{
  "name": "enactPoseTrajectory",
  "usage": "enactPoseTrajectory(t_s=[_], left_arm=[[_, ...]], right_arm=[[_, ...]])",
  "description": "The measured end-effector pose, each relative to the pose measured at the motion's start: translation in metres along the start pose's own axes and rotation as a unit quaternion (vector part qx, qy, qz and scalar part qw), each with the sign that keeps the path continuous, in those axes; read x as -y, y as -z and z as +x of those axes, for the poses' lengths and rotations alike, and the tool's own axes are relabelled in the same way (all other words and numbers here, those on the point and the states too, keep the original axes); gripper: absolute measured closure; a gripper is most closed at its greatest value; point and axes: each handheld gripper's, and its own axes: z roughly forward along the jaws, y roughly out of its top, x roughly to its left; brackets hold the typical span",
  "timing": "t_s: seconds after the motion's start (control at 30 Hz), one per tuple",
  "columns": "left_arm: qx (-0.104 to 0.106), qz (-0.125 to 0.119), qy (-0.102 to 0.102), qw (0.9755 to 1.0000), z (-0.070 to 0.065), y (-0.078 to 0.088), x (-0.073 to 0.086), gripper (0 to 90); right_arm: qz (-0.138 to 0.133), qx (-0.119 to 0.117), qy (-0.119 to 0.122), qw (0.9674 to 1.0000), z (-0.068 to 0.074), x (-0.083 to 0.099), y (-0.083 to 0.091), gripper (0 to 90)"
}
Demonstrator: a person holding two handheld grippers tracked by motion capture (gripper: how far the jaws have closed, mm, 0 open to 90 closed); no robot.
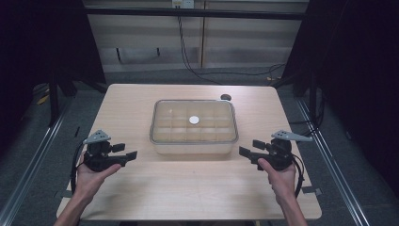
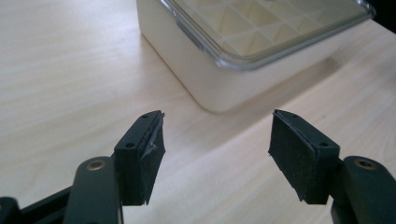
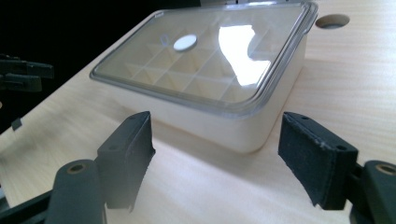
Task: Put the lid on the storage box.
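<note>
One box (image 1: 194, 141) sits near the middle of the wooden table (image 1: 188, 188), a cream-coloured rectangular container with rounded corners, closed by a clear lid (image 1: 162, 106) whose rim runs all round the top edge. Through the lid a grid of dividers shows, splitting the inside into many small compartments; what they hold I cannot tell, and as far as the views reach they look bare. A small white round disc (image 1: 194, 120) shows at the centre of the lid.

Both grippers flank the box on its near side without touching it. The left gripper (image 1: 129, 155) is held in the person's left hand (image 1: 91, 176), to the left of the box's front corner, its jaws spread wide with nothing between them; in the left gripper view only bare table lies between the pads (image 2: 144, 158), and the box's corner stands just beyond. The right gripper (image 1: 244, 151), in the right hand (image 1: 277, 174), points at the opposite front corner, its jaws likewise apart and holding nothing.

Behind the box, near the far edge of the table, is a small dark round hole (image 1: 226, 97). Nothing lies between either gripper and the box. Beyond the table black cables (image 1: 188, 52) hang down a pale panelled wall and trail across the floor.
</note>
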Motion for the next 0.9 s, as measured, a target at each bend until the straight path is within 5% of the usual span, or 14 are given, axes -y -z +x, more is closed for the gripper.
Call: enactPoseTrajectory(t_s=[0.17,0.5,0.67,0.9], left_arm=[[0.004,0.017,-0.013,0.9998,-0.009,0.004,0.017,34.7],[0.004,0.004,-0.015,0.9999,-0.023,0.023,0.038,32.7],[-0.007,0.013,0.011,0.9998,-0.018,0.022,0.053,32.3],[-0.025,0.023,0.01,0.9994,-0.019,0.019,0.064,32.3]], right_arm=[[0.004,0.001,-0.004,1.0,0.005,0.017,0.008,26.0],[0.003,0.009,-0.017,0.9998,0.007,0.04,0.026,25.1],[0.003,0.016,-0.022,0.9996,0.005,0.052,0.032,25.0],[0.011,0.036,-0.028,0.9989,-0.004,0.068,0.03,21.9]])
